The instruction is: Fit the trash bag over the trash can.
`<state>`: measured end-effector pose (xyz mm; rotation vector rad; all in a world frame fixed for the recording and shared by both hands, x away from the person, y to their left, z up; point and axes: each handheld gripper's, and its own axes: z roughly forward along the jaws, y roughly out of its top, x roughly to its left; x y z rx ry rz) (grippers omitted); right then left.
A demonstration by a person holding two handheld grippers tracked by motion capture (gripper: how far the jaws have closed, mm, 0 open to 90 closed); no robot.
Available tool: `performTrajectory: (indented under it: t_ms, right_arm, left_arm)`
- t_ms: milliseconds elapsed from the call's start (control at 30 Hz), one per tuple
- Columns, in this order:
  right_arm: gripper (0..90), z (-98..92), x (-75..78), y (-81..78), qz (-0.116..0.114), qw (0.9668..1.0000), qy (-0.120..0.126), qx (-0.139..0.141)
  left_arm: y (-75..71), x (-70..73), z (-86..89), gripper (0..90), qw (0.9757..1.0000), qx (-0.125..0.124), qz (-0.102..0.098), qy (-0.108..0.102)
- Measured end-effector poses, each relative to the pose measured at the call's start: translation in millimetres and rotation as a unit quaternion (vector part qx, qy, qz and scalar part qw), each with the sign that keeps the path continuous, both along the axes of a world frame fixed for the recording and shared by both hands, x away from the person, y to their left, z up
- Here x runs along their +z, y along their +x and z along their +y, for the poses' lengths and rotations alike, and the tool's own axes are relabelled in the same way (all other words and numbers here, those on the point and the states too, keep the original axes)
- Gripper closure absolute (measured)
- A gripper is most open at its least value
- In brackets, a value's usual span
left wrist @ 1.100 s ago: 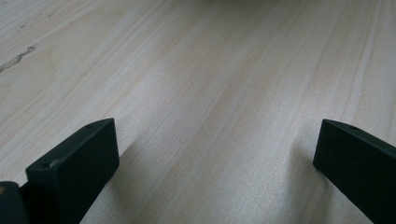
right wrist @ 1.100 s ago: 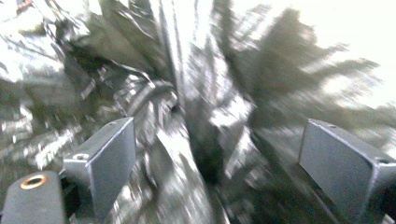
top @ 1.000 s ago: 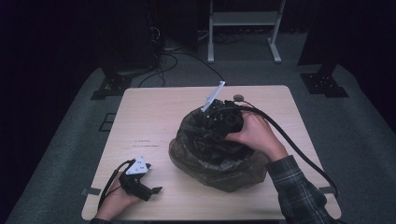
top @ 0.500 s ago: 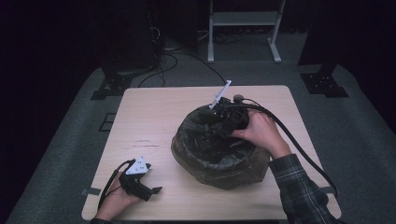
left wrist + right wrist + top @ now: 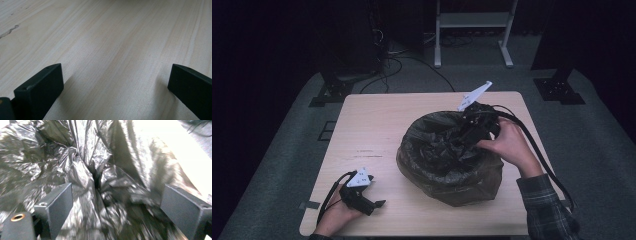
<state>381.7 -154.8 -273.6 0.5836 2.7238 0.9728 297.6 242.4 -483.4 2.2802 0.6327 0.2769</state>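
— Where do we see the black plastic bag (image 5: 447,160)?
— Right of centre on the table (image 5: 377,125), crumpled. Our right gripper (image 5: 477,122) sits at its upper right edge, jaws spread wide over the folds, seemingly gripping nothing.
— And the left gripper (image 5: 374,204)?
— Lower left, wide open on bare wood.

You see the room from the high view dim and dark at its edges, with the light falling mostly on the pale table (image 5: 377,135), which stands out against the black surroundings. Your left gripper view is evenly lit and soft, its jaws casting faint shadows on the wood (image 5: 112,50). Your right gripper view is smeared with motion blur; the black plastic bag (image 5: 100,182) glints with glare, and the upper right corner is blown out white.
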Motion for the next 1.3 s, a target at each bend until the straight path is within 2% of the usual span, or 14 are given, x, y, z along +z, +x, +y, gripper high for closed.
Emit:
performTrajectory:
  t_ms: [100, 300, 567, 767, 967, 1100, 1300]
  right_arm:
    - [10.0, -19.2, 9.0, -7.8, -0.010, 0.9995, 0.031, -0.007]
    - [10.0, -51.3, 15.6, -20.3, -0.024, 0.9977, 0.057, -0.027]
    - [10.1, -97.3, 3.7, -41.1, -0.028, 0.9940, 0.091, -0.054]
    - [10.1, -133.0, -16.3, -58.0, -0.031, 0.9903, 0.105, -0.086]
    - [10.1, -153.8, -41.3, -74.6, -0.040, 0.9881, 0.106, -0.104]
    - [10.1, -163.6, -66.0, -82.7, -0.037, 0.9869, 0.105, -0.116]
    - [10.1, -172.0, -112.5, -86.3, -0.011, 0.9867, 0.085, -0.138]
  left_arm:
    - [0.0, 0.0, 0.0, 0.0, 1.0000, 0.000, 0.000, 0.000]
    - [0.0, 0.0, 0.0, 0.0, 1.0000, 0.000, 0.000, 0.000]
    - [-0.1, 0.0, 0.0, 0.0, 1.0000, 0.001, 0.000, 0.000]
    - [-0.1, -0.1, -0.1, 0.0, 1.0000, 0.001, 0.000, -0.001]
    - [-0.4, 0.0, -0.1, 0.0, 1.0000, 0.001, 0.000, 0.000]
    - [-0.4, 0.0, -0.1, 0.0, 1.0000, 0.001, 0.000, 0.000]
    - [-0.5, -0.1, -0.2, 0.0, 1.0000, 0.002, 0.000, -0.001]
